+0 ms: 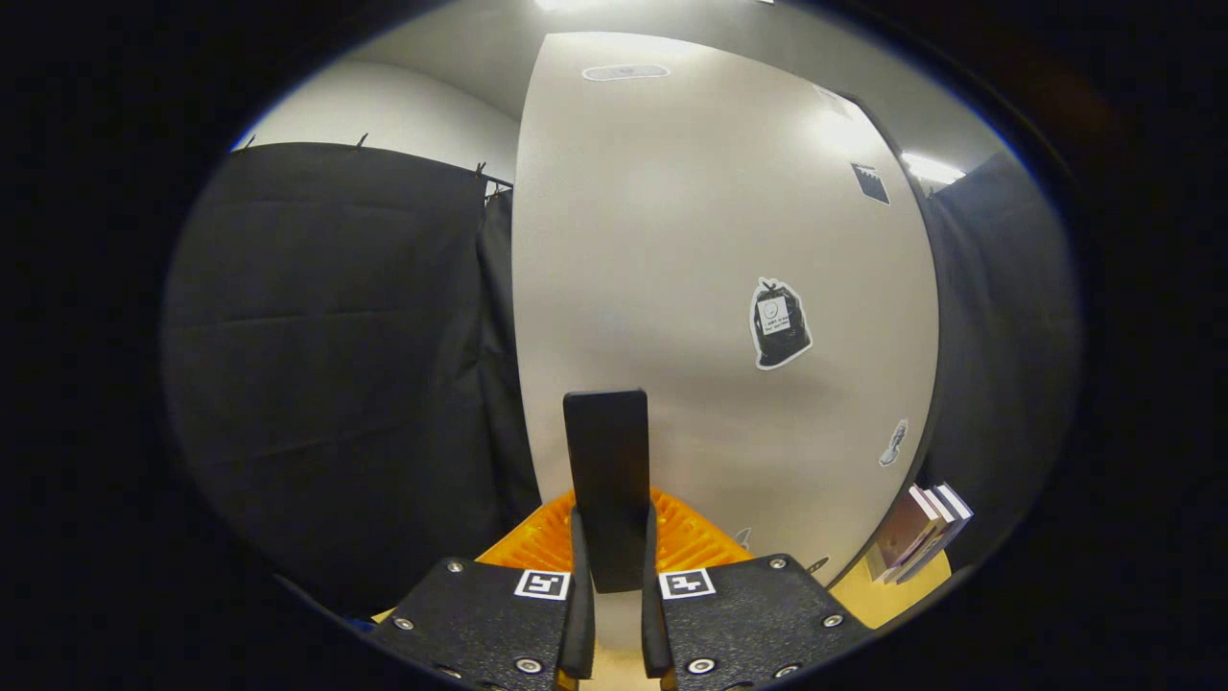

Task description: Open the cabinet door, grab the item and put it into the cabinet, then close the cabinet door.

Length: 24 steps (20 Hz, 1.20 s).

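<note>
The white cabinet door (710, 269) stands close in front of me, with a few stickers on its face. A black, flat, upright handle (606, 451) sticks out from the door's lower part. My gripper (614, 552) is shut on this handle, with one finger pressing on each side of its lower end. Whether the door is ajar cannot be told from here. A dark gap runs along the door's right edge.
Black cloth (336, 365) hangs to the left of the door and more of it to the right. A small stack of books (921, 533) leans on a wooden surface (897, 600) beyond the door's lower right corner.
</note>
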Motion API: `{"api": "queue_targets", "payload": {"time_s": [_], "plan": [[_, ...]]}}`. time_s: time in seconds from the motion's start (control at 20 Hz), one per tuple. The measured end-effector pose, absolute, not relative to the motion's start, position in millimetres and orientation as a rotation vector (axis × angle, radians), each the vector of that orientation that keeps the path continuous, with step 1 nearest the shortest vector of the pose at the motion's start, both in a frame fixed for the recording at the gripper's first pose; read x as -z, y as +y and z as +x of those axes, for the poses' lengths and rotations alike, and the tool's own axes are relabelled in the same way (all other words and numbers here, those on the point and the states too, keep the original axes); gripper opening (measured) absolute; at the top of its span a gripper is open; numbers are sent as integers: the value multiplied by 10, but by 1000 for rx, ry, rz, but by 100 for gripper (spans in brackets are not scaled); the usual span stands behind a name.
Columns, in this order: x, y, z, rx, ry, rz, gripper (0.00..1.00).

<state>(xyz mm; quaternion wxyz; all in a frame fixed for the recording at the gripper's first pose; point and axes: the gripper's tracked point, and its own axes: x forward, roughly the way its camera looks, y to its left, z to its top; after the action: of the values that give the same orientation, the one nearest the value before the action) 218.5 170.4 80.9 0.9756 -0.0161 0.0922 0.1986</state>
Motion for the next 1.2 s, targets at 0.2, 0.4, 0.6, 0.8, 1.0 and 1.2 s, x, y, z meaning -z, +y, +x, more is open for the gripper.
{"api": "queue_targets", "payload": {"time_s": [0.2, 0.4, 0.6, 0.8, 1.0, 1.2], "plan": [[-846, 1566, 2039, -411, 172, -37, 20], [-875, 1373, 1904, -387, 161, -28, 19], [-897, 1193, 1861, -330, 153, -28, 19], [-926, 1098, 1888, -260, 144, -44, 18], [-960, 921, 1857, -162, 123, -55, 16], [-1060, 546, 1618, -13, 95, -98, 12]]}}
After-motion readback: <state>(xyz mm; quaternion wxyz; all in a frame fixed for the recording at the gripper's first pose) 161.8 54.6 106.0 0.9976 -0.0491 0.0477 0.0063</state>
